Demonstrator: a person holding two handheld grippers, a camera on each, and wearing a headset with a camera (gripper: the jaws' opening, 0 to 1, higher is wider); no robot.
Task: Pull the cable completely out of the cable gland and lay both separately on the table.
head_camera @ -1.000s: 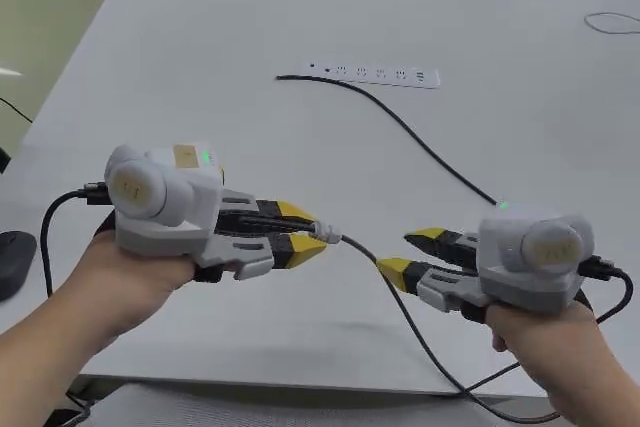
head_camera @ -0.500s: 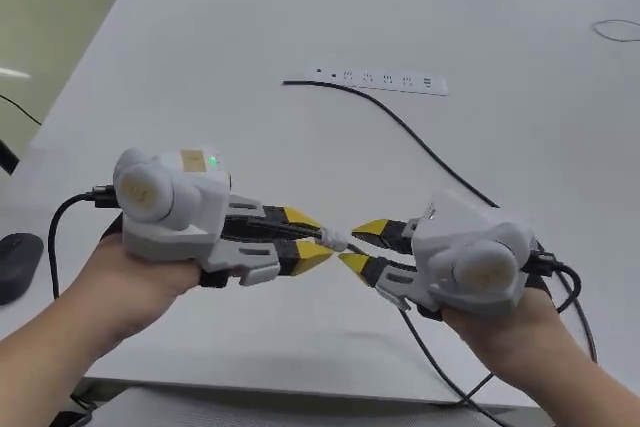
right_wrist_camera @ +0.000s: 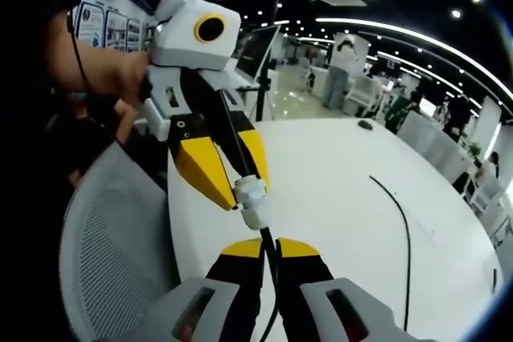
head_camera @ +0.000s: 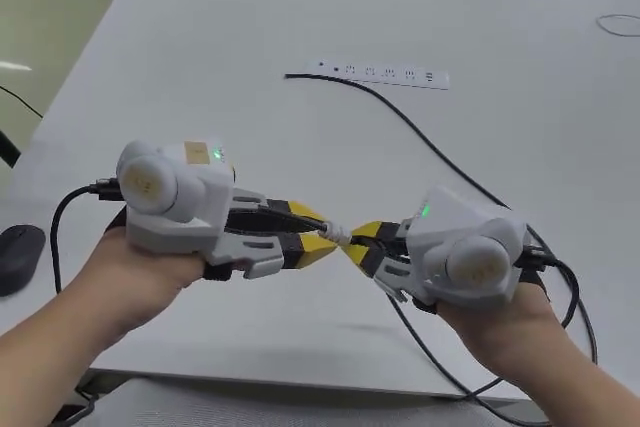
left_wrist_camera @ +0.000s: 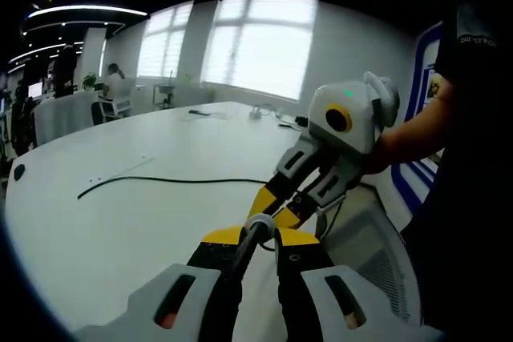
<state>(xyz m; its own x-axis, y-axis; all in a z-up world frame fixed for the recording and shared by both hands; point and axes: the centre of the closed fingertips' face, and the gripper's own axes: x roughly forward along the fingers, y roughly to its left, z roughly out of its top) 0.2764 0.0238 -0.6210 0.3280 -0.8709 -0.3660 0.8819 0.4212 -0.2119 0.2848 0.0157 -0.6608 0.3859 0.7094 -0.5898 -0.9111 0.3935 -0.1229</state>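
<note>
Over the white counter (head_camera: 480,27), our left tongs (head_camera: 328,235) pinch the white cable gland (right_wrist_camera: 251,196). Our right tongs (head_camera: 355,245) clamp the black cable (left_wrist_camera: 176,179) just beside it, above the counter's near edge.

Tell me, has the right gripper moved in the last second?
Yes. Against the power strip, the right gripper has slid left, up to the left gripper holding the gland.

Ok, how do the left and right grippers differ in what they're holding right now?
The left gripper is shut on the white cable gland; the right gripper is shut on the black cable just beyond it. In the head view the left gripper points right and the right gripper points left. Both have yellow-tipped jaws, nearly tip to tip above the table.
</note>
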